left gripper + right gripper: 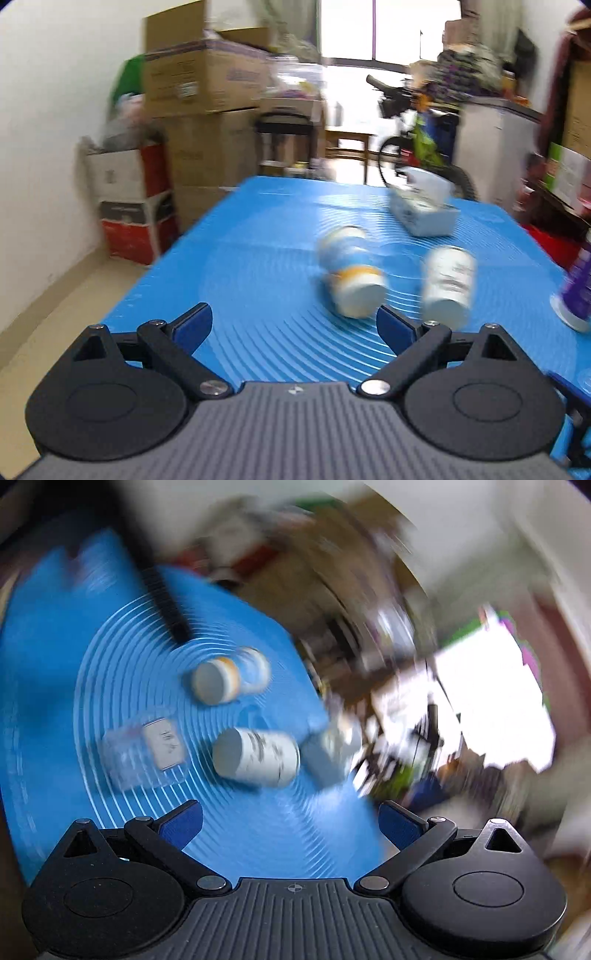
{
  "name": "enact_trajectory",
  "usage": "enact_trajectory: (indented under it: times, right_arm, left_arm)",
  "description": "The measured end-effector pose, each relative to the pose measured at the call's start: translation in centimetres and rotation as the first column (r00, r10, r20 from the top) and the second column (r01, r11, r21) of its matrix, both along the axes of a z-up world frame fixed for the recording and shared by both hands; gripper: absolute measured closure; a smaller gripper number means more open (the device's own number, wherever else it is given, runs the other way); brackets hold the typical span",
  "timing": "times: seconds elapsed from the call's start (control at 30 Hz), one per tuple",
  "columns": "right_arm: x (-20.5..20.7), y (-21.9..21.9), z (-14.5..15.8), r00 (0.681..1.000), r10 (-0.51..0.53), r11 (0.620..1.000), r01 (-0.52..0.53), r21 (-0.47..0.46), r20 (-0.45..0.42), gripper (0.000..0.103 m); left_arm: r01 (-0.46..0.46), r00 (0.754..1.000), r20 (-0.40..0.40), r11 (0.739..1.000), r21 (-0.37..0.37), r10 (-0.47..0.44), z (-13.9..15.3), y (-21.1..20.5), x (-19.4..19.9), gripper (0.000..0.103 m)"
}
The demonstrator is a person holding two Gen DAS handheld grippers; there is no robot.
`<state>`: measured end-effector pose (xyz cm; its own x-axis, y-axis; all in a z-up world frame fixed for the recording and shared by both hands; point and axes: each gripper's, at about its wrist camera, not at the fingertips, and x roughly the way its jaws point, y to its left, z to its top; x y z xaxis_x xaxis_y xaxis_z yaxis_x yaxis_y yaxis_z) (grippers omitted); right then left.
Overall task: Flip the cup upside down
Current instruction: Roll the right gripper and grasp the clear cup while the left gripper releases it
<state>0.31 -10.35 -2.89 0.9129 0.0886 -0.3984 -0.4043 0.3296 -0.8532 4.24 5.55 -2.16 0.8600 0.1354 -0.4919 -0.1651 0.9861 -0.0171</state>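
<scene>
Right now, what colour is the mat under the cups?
Blue, with raised curved ridges; the mat shows best from the left wrist view.

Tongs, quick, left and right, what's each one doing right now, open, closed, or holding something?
Left tongs: open, holding nothing, over the blue mat.
Right tongs: open, holding nothing; the view is blurred.

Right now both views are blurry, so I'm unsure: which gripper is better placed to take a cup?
Probably left: the open left gripper sits level, close to the orange-banded cup. The open right gripper views the mat tilted, heavily blurred.
</scene>
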Motion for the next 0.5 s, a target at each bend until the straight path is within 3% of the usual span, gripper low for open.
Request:
enact_trajectory:
  times: [0.07,0.17,0.3,0.5]
  right_arm:
    - [-0.8,1.2,-1.6,0.991,0.117,0.975,-0.103,-0.199,0.059,0.002]
    - [-1.5,2.3,-4.1,0.956,0.279,0.863,-0.210,-0.459,0.087,0.002]
    - [-2.0,2.6,-7.4,0.879,0.475,0.618,-0.306,-0.724,0.035,0.002]
    - [-2.1,1.5,-10.6,0.761,0.638,0.254,-0.353,-0.901,-0.119,0.003]
  left_arm:
    - [-0.042,0.999,-0.002,0.999,-0.006,0.042,-0.2,1.0,0.4,0.008]
    - [-0.087,0.996,0.000,0.996,-0.030,0.087,-0.7,2.4,0.7,0.008]
    - [-0.106,0.994,0.012,0.994,-0.042,0.106,-0.9,3.2,0.5,0.008]
    - [-0.106,0.994,0.018,0.993,-0.051,0.107,-1.4,4.0,0.3,0.008]
